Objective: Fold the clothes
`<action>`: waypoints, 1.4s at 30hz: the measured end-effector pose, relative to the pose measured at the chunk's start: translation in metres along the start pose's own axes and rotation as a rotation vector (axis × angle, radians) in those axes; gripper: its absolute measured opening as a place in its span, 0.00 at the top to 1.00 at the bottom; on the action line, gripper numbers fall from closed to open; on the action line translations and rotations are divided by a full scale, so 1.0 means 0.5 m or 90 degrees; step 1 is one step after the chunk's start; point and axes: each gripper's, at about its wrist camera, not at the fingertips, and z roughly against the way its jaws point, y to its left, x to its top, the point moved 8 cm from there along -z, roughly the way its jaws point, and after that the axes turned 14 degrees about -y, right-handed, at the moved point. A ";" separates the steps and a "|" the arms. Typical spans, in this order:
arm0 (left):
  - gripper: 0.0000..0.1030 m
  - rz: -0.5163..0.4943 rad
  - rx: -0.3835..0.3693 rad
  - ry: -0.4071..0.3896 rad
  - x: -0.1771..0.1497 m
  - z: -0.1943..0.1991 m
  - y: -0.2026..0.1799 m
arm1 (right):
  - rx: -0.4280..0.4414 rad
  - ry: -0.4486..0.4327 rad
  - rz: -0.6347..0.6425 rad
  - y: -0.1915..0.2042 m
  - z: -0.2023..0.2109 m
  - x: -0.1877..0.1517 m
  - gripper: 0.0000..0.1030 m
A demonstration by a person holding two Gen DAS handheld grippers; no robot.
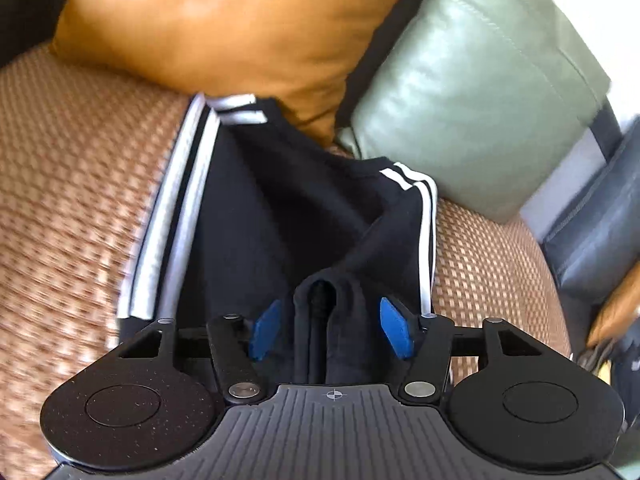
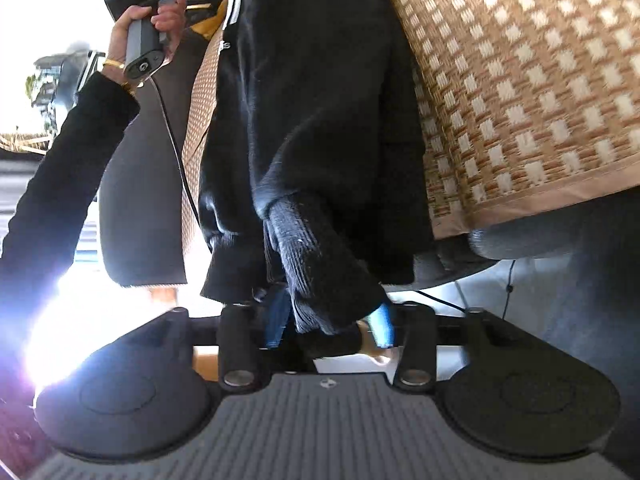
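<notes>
Garments: one black garment (image 1: 256, 216) with white side stripes, draped over the woven seat mat (image 1: 72, 184) and running from it up to your left gripper.
Cushions: two behind the garment, one orange cushion (image 1: 224, 28) touching its far edge, one pale green cushion (image 1: 472, 84) just beside its far right corner.
Left gripper (image 1: 331, 328): your blue pads (image 1: 396, 328) stand partly spread, a bunched fold of the garment between them; there's a gap at each pad, so I can't tell if you truly grip it.
Right gripper (image 2: 330, 322): your fingers are pinching the garment's ribbed cuff (image 2: 320, 264), fabric filling the space between the blue pads.
Hand (image 2: 160, 20): one in the right wrist view, beside the garment's upper end, wrapped round the other gripper's grey handle.
</notes>
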 end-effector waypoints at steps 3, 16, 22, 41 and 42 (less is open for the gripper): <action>0.30 -0.025 -0.006 -0.010 0.008 0.066 -0.007 | -0.003 -0.007 0.028 0.012 0.030 -0.010 0.42; 0.31 -0.191 -0.133 0.039 -0.262 0.358 -0.055 | -0.010 -0.160 0.177 0.065 0.140 0.121 0.42; 0.31 -0.142 -0.117 -0.031 -0.206 0.322 -0.067 | 0.010 -0.254 0.300 0.152 0.146 0.284 0.41; 0.30 -0.176 -0.077 -0.078 -0.078 -0.038 -0.071 | 0.017 -0.299 0.195 0.045 -0.211 0.799 0.32; 0.30 -0.186 -0.079 -0.085 -0.078 -0.041 -0.072 | 0.013 -0.297 0.184 0.032 -0.230 0.811 0.33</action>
